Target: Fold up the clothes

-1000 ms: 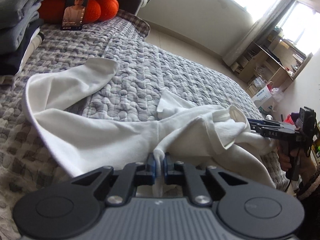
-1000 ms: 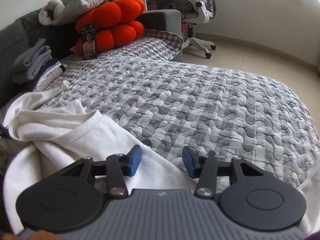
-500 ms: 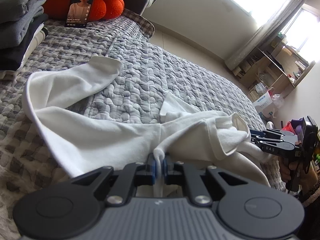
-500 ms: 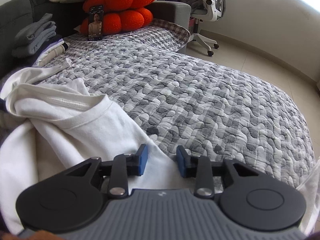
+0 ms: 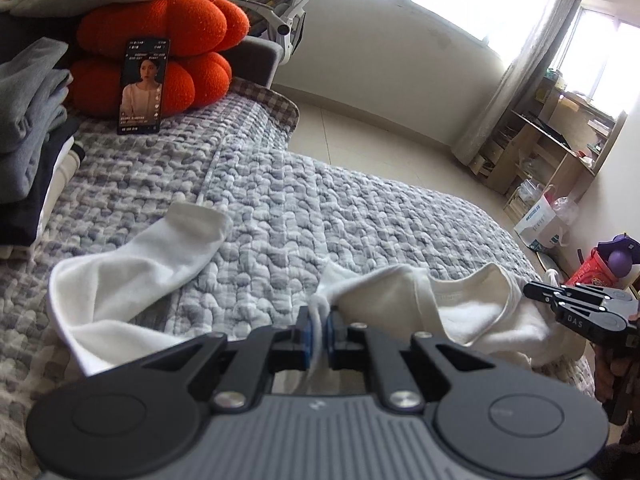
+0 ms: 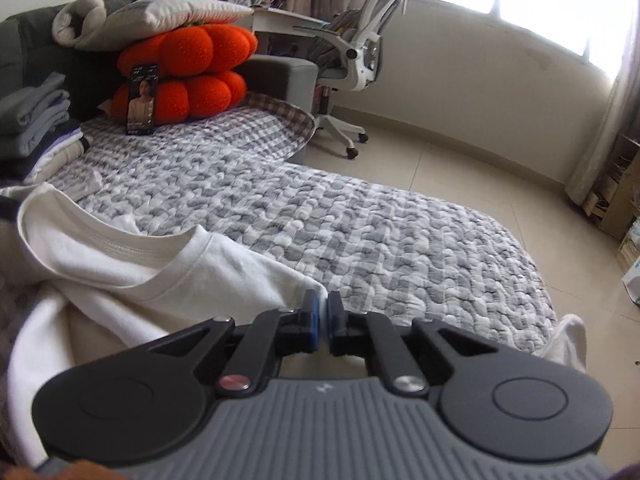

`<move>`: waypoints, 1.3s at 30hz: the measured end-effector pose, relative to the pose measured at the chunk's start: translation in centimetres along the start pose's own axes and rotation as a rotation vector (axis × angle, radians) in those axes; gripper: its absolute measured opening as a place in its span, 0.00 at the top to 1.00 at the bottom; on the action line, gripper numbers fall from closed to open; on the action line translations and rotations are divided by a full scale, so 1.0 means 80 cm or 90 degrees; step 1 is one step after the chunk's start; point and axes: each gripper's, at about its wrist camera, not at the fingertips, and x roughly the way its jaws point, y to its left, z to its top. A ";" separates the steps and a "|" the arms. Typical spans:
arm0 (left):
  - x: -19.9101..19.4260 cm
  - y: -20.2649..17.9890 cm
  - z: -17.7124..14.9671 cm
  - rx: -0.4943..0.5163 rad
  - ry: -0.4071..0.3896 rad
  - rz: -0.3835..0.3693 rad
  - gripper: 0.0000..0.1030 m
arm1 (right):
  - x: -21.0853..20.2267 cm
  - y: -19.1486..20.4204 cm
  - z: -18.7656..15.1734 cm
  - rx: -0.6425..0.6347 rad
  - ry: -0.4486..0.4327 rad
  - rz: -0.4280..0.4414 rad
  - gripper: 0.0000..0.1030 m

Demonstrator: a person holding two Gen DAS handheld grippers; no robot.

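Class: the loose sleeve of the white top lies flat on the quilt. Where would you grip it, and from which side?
Grip the sleeve at its cuff end, coming in low from the open quilt beyond it. That hemmed edge lies flat, free and unobstructed.

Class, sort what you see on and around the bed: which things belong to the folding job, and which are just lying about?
In the job: white shirt, left gripper, right gripper.
Lying about: phone, orange cushions, stacked clothes, office chair.
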 end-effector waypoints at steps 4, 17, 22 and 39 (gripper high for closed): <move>0.007 -0.013 0.021 0.030 -0.043 0.019 0.93 | -0.001 0.011 0.013 0.000 -0.034 -0.052 0.95; 0.071 -0.030 0.088 0.043 -0.146 0.064 0.93 | 0.041 0.007 0.054 -0.014 -0.105 -0.192 0.96; 0.111 -0.029 0.111 0.028 -0.147 0.077 0.93 | 0.073 0.006 0.061 -0.036 -0.115 -0.232 0.96; 0.227 -0.035 0.155 0.032 -0.130 0.121 0.93 | 0.167 -0.019 0.072 -0.073 -0.088 -0.292 0.96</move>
